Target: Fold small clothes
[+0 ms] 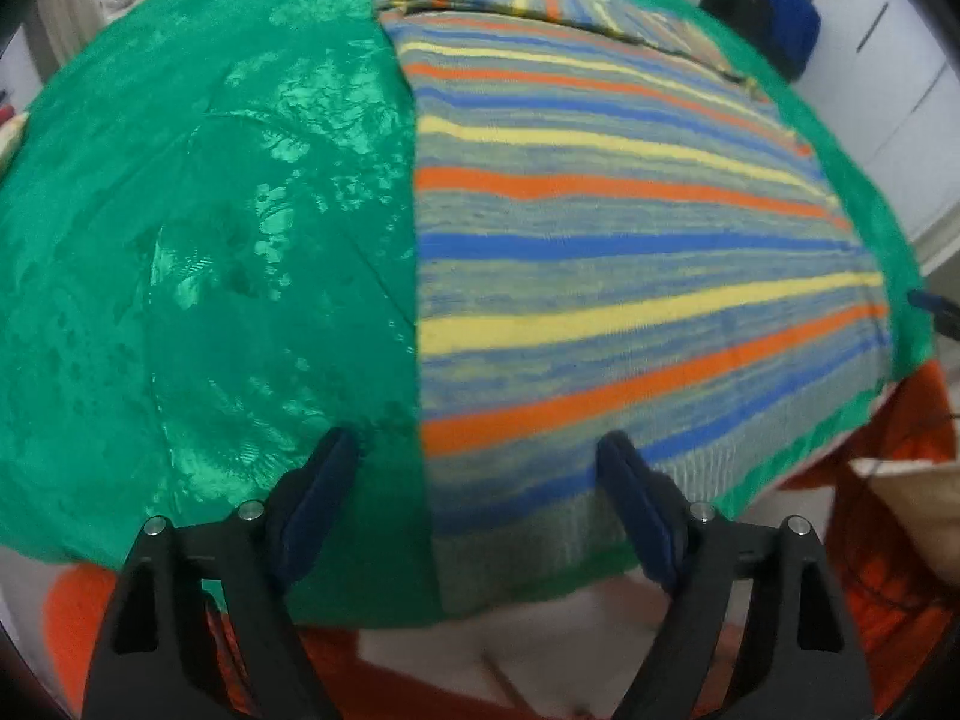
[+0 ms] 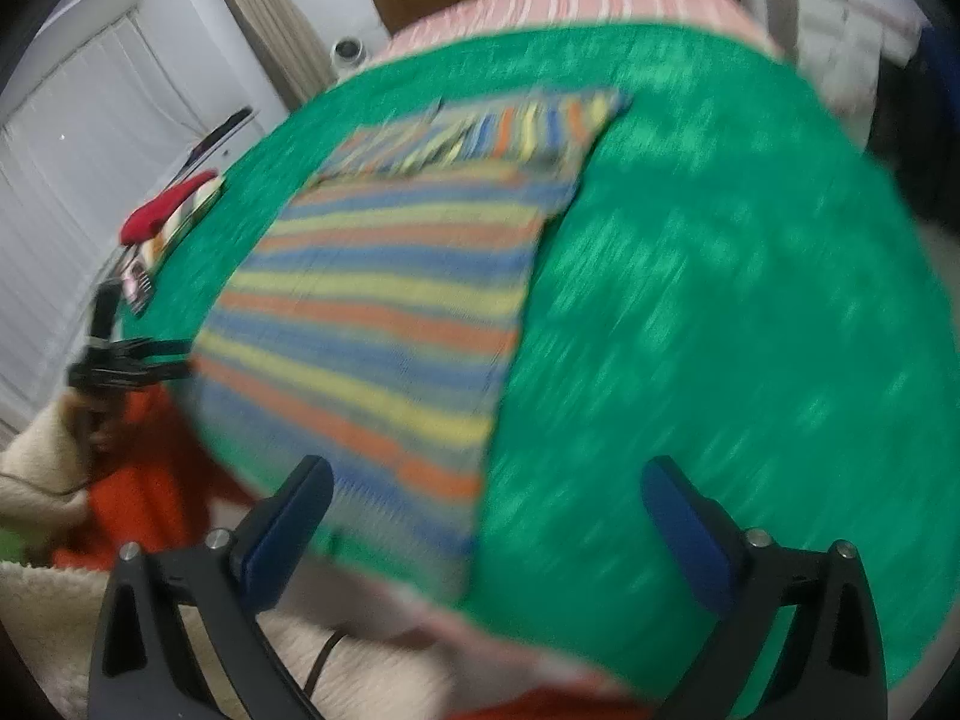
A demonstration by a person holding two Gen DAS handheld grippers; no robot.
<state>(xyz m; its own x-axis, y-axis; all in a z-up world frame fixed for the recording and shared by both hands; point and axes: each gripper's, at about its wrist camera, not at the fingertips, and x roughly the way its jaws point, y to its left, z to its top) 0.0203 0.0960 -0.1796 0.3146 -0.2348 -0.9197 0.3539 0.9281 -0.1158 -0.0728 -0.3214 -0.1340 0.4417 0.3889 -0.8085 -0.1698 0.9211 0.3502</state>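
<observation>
Striped sweater [image 1: 630, 252] is laid flat on green cloth [image 1: 210, 210]; soft and light, best pinched at its near hem. Both tools, left [image 1: 480, 462] and right [image 2: 486, 486], are held wide open, empty.

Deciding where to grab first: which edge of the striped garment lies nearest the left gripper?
The ribbed grey hem of the striped sweater. It lies between the open left gripper fingers, while the far folded-over end sits across the green cloth.

The sweater [image 1: 630, 228] lies flat on the cloth [image 1: 210, 210], sleeve [image 1: 528, 0] folded across its far end.
</observation>
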